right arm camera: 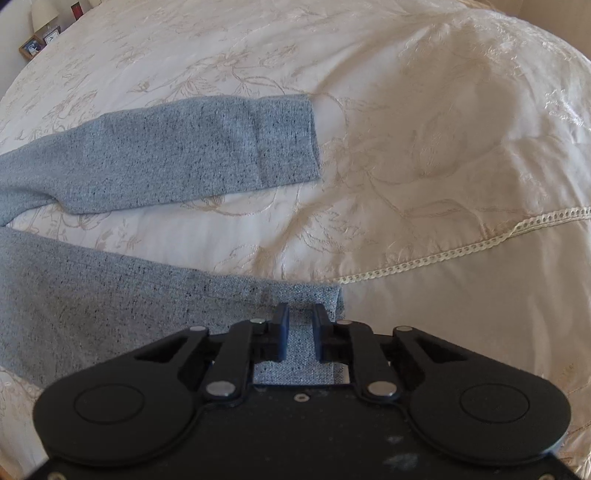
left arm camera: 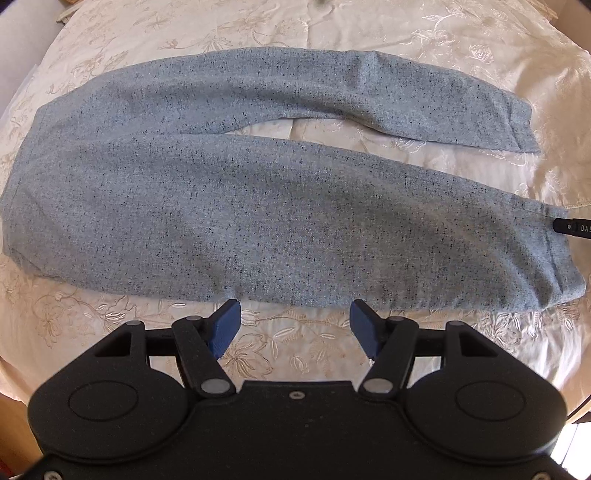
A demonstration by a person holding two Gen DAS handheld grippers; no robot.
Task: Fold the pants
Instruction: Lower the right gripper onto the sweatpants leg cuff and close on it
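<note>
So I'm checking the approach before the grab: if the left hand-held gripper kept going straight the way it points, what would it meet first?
Most likely the near edge of the pants, just ahead of the left hand-held gripper's open fingertips; the bedspread lies under them. Depth is hard to judge.

I am in a home bedroom: a bed fills both views, covered by a cream bedspread [right arm camera: 424, 155] embroidered with flowers and edged with lace trim [right arm camera: 461, 247]. At upper left stand framed photos [right arm camera: 31, 47] and a lamp [right arm camera: 43, 14].
</note>
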